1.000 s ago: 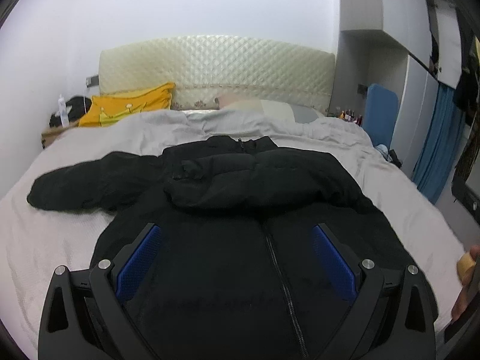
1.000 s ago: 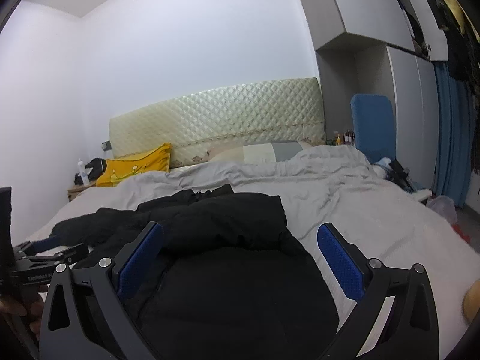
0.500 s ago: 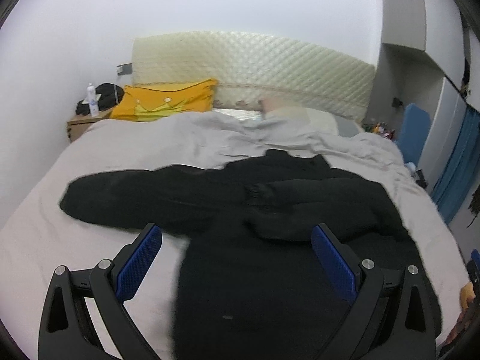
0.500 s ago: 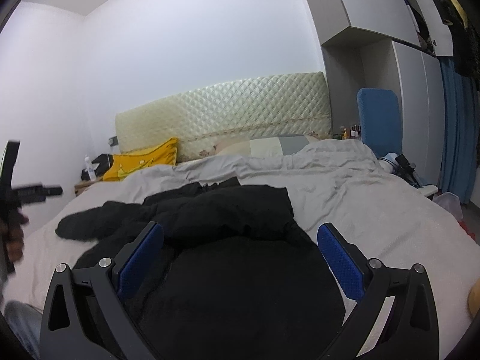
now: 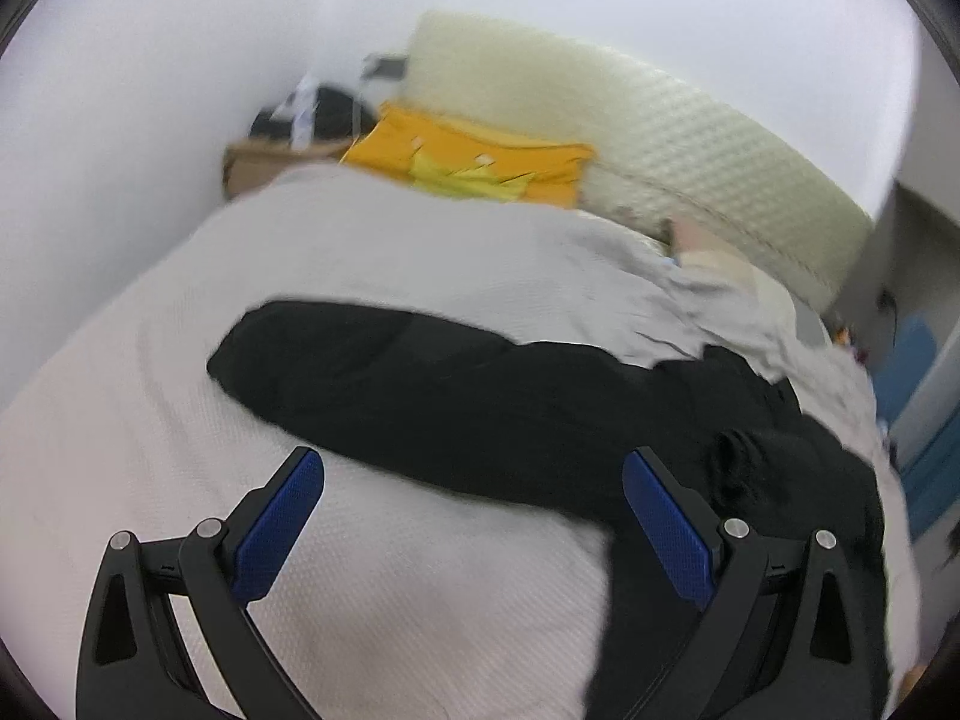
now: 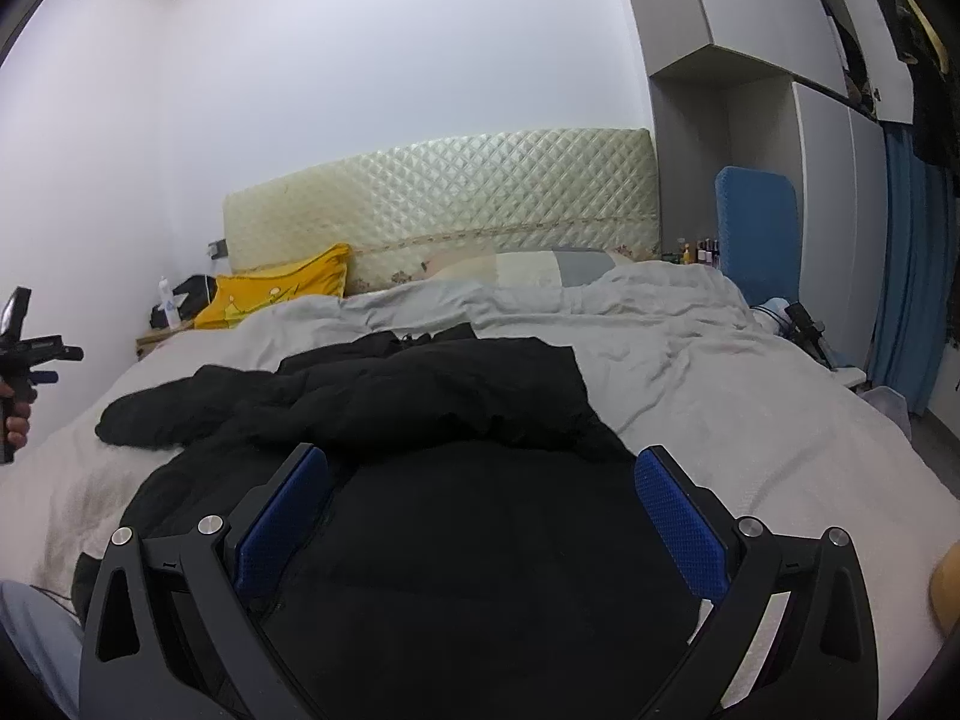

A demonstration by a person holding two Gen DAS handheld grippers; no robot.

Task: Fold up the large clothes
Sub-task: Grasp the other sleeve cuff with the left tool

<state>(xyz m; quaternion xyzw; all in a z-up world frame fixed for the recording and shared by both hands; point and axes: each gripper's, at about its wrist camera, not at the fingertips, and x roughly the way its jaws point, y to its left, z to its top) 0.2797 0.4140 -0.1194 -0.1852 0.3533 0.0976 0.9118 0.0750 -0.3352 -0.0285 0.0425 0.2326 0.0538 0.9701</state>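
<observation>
Left wrist view motion-blurred; black jacket [image 6: 456, 540] hem cut off by bottom edge

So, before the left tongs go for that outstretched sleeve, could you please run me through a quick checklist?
1. Left tongs open and empty: ok, blue pads spread wide.
2. Right tongs open and empty: ok, over the jacket body, gripping nothing.
3. Outstretched sleeve lies flat on the bedsheet, nothing on top: ok.
4. Other sleeve already folded across the black jacket: ok.
5. Left tongs lined up on the sleeve cuff: not ok, the cuff lies ahead and left of the pads.
6. Left wrist view sharp enough to judge contact: cannot tell, it is motion-blurred.
</observation>
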